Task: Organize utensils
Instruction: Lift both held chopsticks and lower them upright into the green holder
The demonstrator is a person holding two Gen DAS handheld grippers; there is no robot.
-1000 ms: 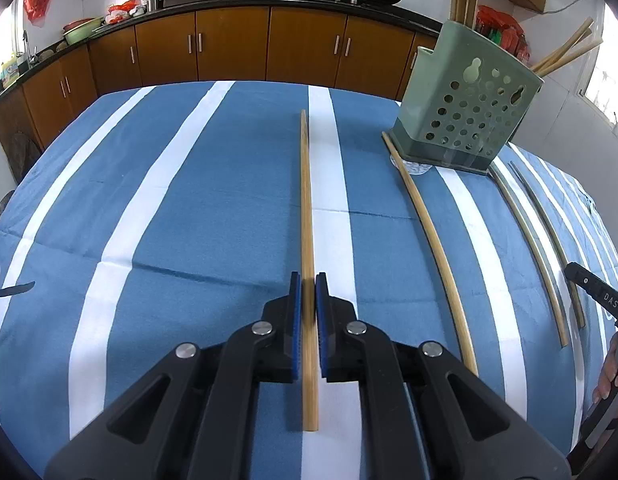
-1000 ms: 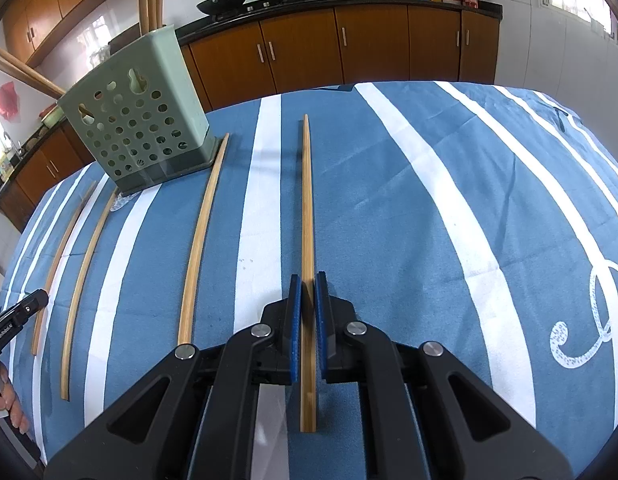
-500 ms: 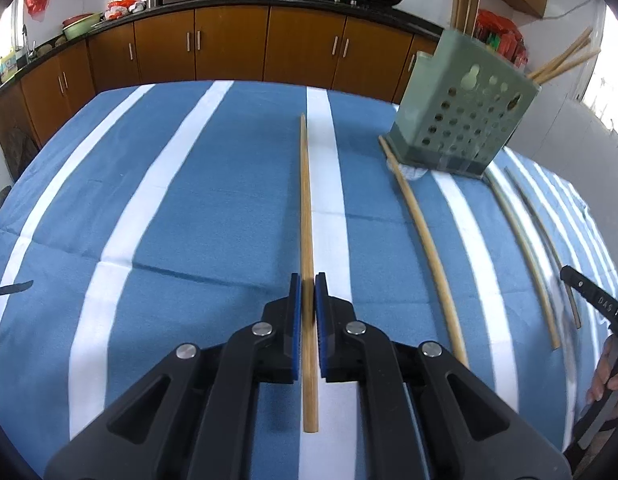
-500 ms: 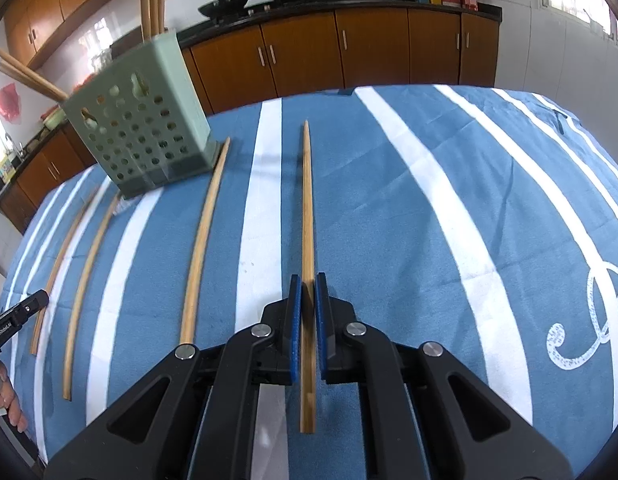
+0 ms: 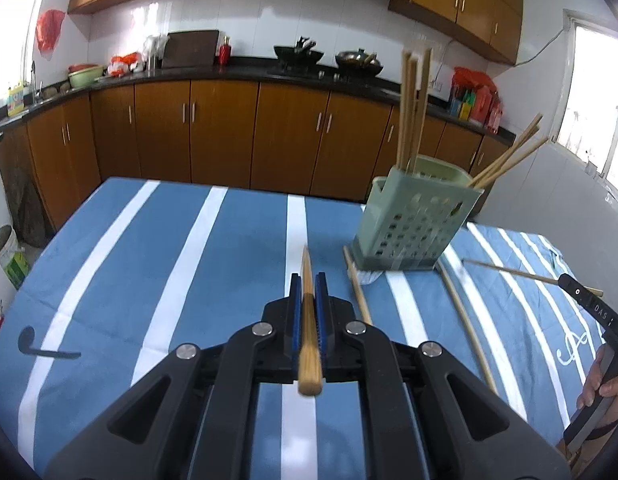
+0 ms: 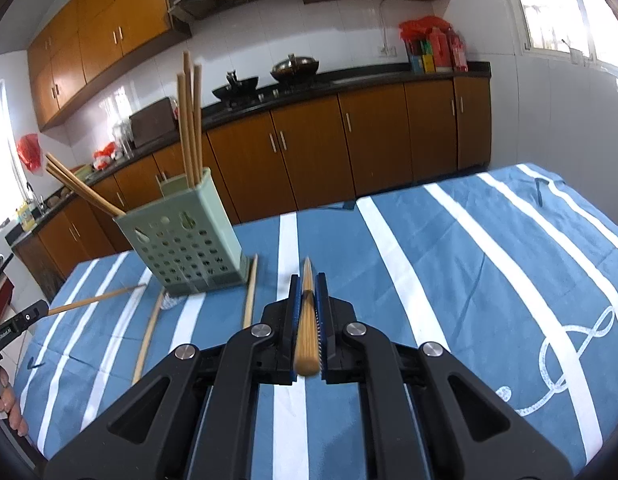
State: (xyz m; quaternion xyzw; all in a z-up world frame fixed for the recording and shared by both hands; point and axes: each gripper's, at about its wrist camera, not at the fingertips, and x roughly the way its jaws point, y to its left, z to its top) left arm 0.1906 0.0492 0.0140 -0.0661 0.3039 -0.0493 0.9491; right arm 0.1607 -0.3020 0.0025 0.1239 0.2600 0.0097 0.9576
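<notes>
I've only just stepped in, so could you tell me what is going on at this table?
A person is tidying chopsticks with a handheld tool in each hand. The left tool is shut on one chopstick, the right tool on another chopstick, both held above the striped tablecloth. The green holder already has several chopsticks standing in it, and two loose chopsticks lie on the cloth beside it.
</notes>
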